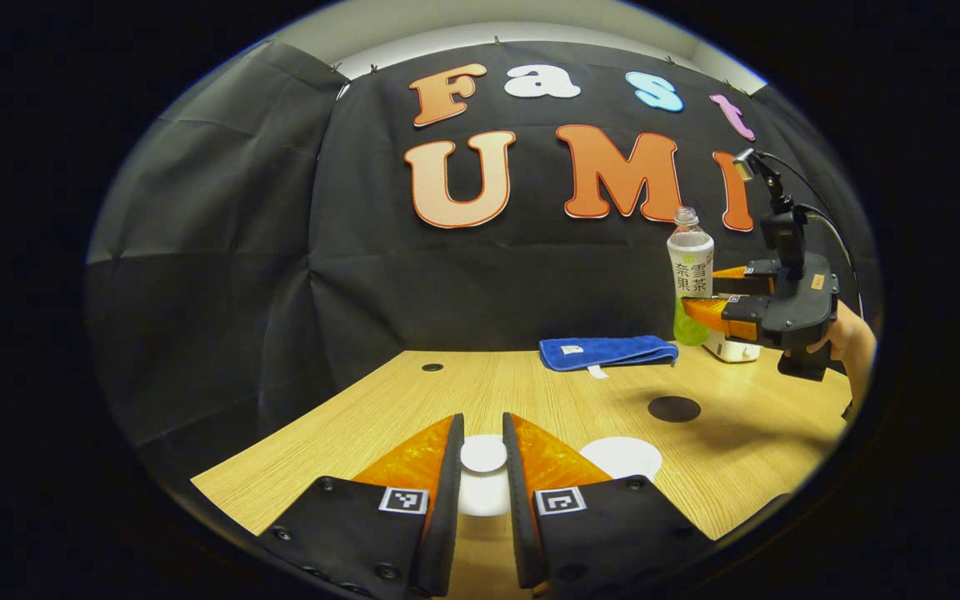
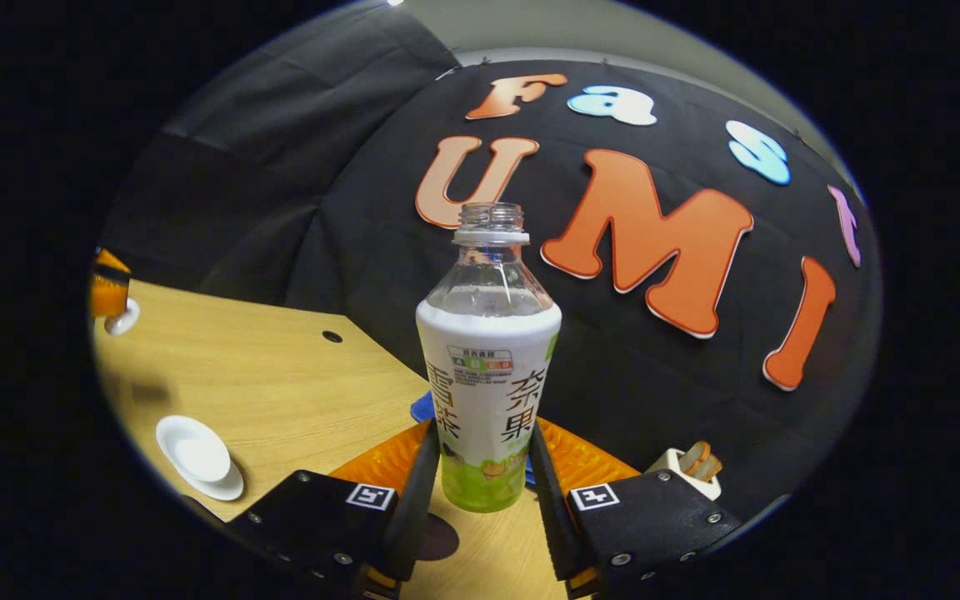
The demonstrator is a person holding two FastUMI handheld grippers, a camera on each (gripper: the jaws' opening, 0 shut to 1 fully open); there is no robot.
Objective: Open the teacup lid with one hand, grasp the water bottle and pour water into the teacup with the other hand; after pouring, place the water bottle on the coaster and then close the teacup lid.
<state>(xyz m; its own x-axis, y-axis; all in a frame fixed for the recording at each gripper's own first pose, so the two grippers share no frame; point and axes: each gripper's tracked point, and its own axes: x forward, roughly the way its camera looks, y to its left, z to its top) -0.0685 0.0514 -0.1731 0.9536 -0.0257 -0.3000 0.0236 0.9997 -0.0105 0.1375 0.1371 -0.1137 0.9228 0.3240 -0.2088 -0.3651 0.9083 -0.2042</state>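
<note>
left gripper view: the left gripper fingers sit narrowly on either side of the teacup lid at 6 o'clock. right gripper view: the right gripper clamps the uncapped water bottle upright above the table; the coaster lies at 4 o'clock in the left gripper view.

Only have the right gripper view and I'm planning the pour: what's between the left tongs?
Observer: A white round teacup lid sits between the left tongs. I can't tell if they pinch it.
Operator: Coaster free?
Observer: Yes. The dark round coaster lies bare on the table, nearer than the blue towel.
Operator: Bottle tilted?
Observer: No. The water bottle stands upright in the right tongs, beyond the coaster.
</note>
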